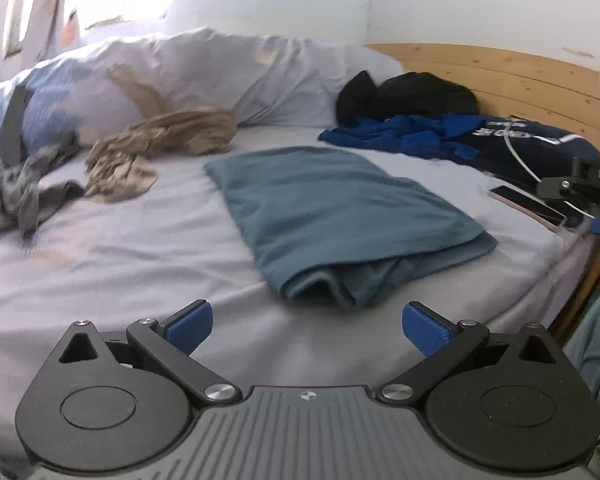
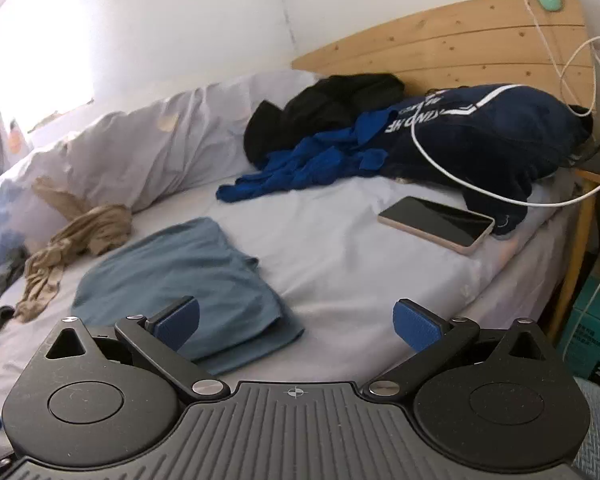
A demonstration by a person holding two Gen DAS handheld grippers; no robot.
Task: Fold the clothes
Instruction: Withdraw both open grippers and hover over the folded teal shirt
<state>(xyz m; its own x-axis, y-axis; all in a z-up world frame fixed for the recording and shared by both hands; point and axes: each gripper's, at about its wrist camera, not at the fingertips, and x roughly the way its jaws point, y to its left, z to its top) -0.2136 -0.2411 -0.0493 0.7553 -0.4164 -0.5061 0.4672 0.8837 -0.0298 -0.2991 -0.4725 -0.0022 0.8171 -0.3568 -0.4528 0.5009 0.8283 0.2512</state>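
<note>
A folded teal garment (image 1: 332, 216) lies flat on the pale bed sheet (image 1: 120, 248), its layered edge toward me. My left gripper (image 1: 306, 326) hovers open just short of that near edge, nothing between its blue pads. The same teal garment (image 2: 180, 280) shows in the right wrist view at lower left; my right gripper (image 2: 296, 324) stands open above its near right corner and the bare sheet (image 2: 340, 248). A crumpled tan garment (image 1: 160, 144), a grey one (image 1: 24, 192), a bright blue one (image 1: 404, 136) and a black one (image 1: 412, 96) lie further back.
A phone (image 2: 436, 224) rests on the sheet at the right, with a white cable (image 2: 460, 184) looping over a navy printed garment (image 2: 492, 140). Pillows (image 1: 204, 76) line the back. A wooden headboard (image 2: 460, 44) stands at the right; boxes (image 2: 592, 336) sit beside the bed.
</note>
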